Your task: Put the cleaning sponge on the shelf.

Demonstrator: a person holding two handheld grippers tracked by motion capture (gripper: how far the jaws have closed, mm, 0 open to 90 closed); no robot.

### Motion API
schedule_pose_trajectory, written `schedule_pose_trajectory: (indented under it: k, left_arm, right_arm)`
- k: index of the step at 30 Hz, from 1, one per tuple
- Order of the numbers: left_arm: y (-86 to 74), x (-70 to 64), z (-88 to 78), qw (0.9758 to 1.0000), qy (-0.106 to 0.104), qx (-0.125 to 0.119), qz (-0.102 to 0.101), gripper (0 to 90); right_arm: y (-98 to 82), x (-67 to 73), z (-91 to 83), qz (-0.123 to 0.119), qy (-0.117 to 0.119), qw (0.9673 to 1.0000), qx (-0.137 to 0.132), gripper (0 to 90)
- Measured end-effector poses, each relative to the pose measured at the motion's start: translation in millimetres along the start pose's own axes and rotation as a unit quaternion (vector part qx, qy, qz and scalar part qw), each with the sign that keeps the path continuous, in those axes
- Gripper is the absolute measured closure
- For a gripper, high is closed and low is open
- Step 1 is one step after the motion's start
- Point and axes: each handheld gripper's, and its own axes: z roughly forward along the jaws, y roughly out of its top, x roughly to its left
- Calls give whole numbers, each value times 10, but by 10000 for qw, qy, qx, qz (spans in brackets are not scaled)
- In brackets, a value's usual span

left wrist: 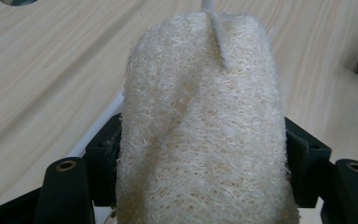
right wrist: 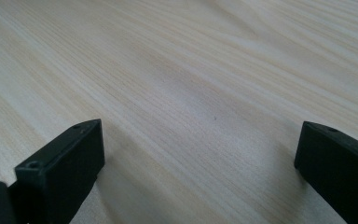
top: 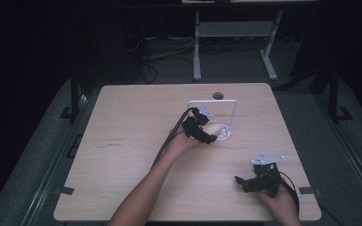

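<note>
The table (top: 122,155) is light wood with a fine grain, and it has a small dark round hole (top: 218,95) near its far edge. It stands on grey carpet in a dark room. Past the far edge there is a white frame with legs (top: 233,42), and some cables lie on the floor.

From the high view, a white wire rack (top: 217,104) stands on the far middle part of the table. The left gripper (top: 206,133) is just in front of the rack. The right gripper (top: 243,181) rests low at the near right corner, well apart from the rack.

The left gripper view shows what the high view does not: a pale, rough loofah sponge (left wrist: 200,126) sits between the two black jaws, and both jaws press on its sides. A thin white string runs along its top. The sponge is right beside the white rack.

The right gripper view shows bare wood between its jaws, which stand wide apart and hold nothing.
</note>
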Motion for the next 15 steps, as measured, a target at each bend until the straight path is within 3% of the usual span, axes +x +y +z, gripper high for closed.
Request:
schedule_pose_trajectory:
  k: [1, 8, 15]
  left_arm:
    - [5, -4, 22, 10000, 20, -50, -77, 294]
    - [55, -18, 161, 9999, 111, -3, -92, 294]
    - [92, 4, 281, 9998, 139, 122, 0, 294]
  right_arm:
    - [0, 0, 1, -3, 3, 10000, -2, 13]
    - [0, -4, 1, -36, -13, 10000, -2, 13]
    - [0, -4, 2, -39, -4, 10000, -7, 13]
